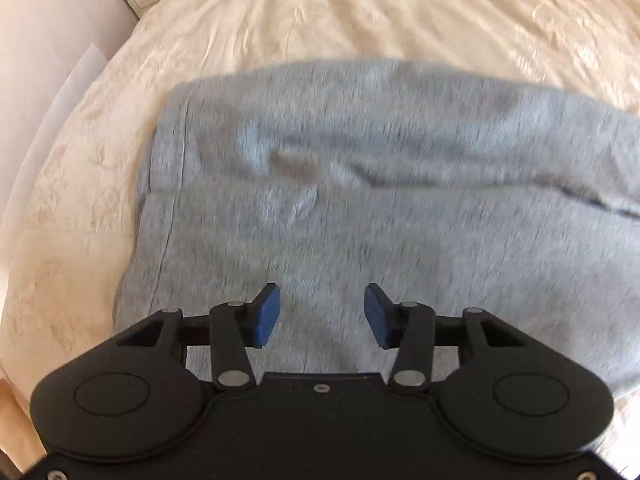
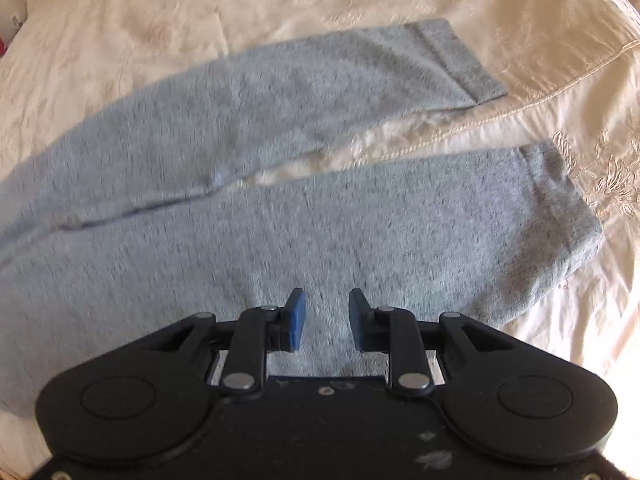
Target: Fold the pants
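1. Hovering over the grey pants [image 1: 360, 184], my left gripper [image 1: 322, 316] has its blue pads spread wide with nothing between them; the cloth lies below, not pinched.
2. My right gripper [image 2: 327, 320] is also released, its jaws parted more narrowly and empty, above the nearer leg [image 2: 400, 232].
3. The pants lie spread flat on the cream bedspread [image 2: 280, 8]. The waistband end [image 1: 168, 160] is at the left of the left view; the two legs run rightward in the right view, splitting apart toward their cuffs, with a wedge of bedspread between them.
4. The fabric looks like soft, thick knit: I judge it light, limp and not slippery, so it will drape and sag from any single pinch and cannot be pushed like a stiff sheet.
5. I would grip edges, where layers are doubled: the waistband corner with my left, the near cuff [image 2: 560, 208] with my right.
6. Risk, as I judge it: pinching the bedspread along with the cloth, since both are soft and wrinkle together.
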The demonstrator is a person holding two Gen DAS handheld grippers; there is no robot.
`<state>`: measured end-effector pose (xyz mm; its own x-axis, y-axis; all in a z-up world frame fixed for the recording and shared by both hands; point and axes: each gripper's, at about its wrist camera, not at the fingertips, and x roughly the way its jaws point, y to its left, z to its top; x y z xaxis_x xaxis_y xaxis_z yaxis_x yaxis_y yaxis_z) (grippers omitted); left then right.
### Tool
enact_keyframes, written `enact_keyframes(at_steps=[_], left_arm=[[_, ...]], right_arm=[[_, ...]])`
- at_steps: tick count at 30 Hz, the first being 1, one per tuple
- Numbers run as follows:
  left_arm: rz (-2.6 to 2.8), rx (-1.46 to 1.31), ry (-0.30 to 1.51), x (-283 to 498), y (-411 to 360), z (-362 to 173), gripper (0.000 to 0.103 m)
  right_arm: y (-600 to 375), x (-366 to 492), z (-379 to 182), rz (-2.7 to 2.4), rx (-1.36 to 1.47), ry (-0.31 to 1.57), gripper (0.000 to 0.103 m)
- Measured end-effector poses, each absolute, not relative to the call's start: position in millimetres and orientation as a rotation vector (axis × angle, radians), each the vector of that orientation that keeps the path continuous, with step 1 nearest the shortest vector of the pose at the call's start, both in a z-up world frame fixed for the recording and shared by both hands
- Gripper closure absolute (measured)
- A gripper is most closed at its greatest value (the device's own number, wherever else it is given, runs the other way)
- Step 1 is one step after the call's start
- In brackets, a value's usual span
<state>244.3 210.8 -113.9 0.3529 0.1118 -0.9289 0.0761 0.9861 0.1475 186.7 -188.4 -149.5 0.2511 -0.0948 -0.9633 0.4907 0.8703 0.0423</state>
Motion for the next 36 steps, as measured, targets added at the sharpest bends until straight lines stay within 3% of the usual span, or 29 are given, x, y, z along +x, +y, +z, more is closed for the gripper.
enact_keyframes(at_steps=[6, 14, 20, 29, 36], left_arm=[[-0.034, 0.138, 1.034, 303.0, 182.5, -47.8, 0.047], [-0.023, 0.119, 0.923, 368.5, 149.3, -2.0, 0.045], [0.027, 0.105, 0.981, 394.3, 139.1, -17.1, 0.045], [0.044, 0.162, 1.123, 365.0, 127.0, -71.3, 0.045], [0.092, 0.193, 1.160, 351.1, 132.0, -82.6, 0.045]], right_arm=[[-232.6, 245.7, -113.4, -0.467, 0.501, 1.162, 0.071], [-267.2, 316.0, -79.2, -0.508, 0.386, 1.077, 0.070], [-307.3, 353.4, -105.1, -0.490, 0.462, 1.100, 0.070], [-345.3, 416.9, -169.7, -0.548, 0.486, 1.153, 0.070], [-348.2, 452.6, -211.7, -0.615, 0.533, 1.222, 0.069]])
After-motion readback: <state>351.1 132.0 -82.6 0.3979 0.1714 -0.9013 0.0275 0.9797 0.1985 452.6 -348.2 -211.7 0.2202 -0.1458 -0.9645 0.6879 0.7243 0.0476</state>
